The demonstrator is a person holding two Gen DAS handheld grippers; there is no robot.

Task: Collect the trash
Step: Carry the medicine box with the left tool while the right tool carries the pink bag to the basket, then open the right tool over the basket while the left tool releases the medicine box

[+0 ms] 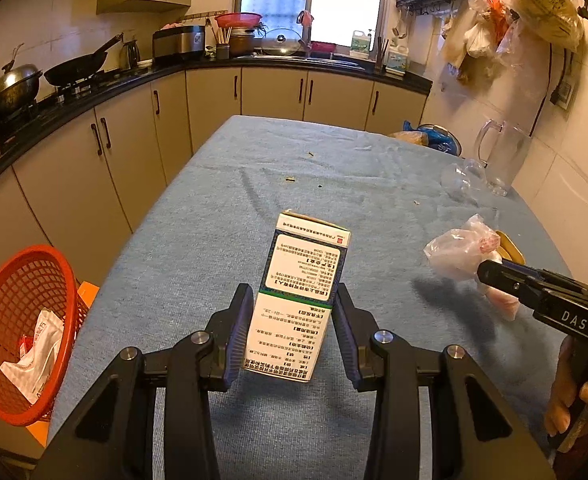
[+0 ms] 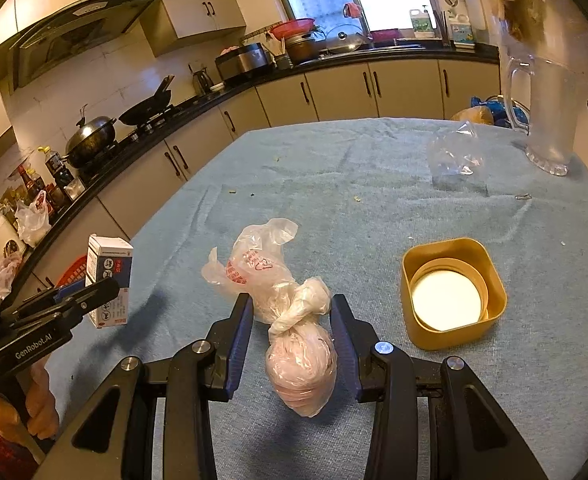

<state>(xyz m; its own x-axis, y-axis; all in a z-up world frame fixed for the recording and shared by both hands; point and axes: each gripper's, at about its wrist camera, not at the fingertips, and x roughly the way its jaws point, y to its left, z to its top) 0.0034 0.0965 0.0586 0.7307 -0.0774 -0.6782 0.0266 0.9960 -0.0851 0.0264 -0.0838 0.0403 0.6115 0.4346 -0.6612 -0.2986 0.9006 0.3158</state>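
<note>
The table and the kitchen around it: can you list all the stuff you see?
medicine box: one, white and blue, between the left tool's fingers
tied plastic bag: one, pinkish, between the right tool's fingers
square lid: one, gold, on the table, right of the bag
clear plastic wrapper: one, far right of the table
pitcher: one, clear, far right corner
tablecloth: one, blue
basket: one, red, left of the table, white wrapper inside
woks: two, dark, on the stove
left tool: black
right tool: black
</note>
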